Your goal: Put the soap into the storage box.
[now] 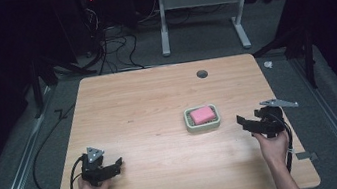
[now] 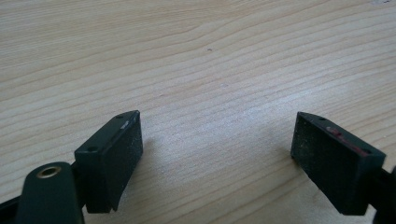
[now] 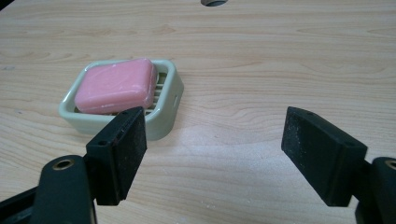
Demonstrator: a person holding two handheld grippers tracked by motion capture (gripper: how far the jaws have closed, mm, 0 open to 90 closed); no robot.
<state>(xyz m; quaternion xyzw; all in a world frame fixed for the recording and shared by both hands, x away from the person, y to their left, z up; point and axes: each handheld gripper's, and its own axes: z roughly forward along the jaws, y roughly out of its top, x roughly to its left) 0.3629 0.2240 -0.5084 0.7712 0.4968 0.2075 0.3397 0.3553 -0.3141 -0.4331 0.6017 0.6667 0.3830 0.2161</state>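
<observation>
Pink soap (image 1: 201,115) sits in dish (image 1: 203,125). Right gripper (image 1: 246,123) just right of dish, jaws spread. Left gripper (image 1: 116,164) well left of dish, jaws spread, empty.

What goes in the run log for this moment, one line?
left gripper: open, over bare wooden table | right gripper: open, empty, beside dish | pink soap bar: in pale green soap dish, untouched

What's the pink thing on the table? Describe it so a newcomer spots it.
On the wooden table, right of centre, sits a pale green slatted dish. The pink soap bar lies in it, the only coloured thing there.
</observation>
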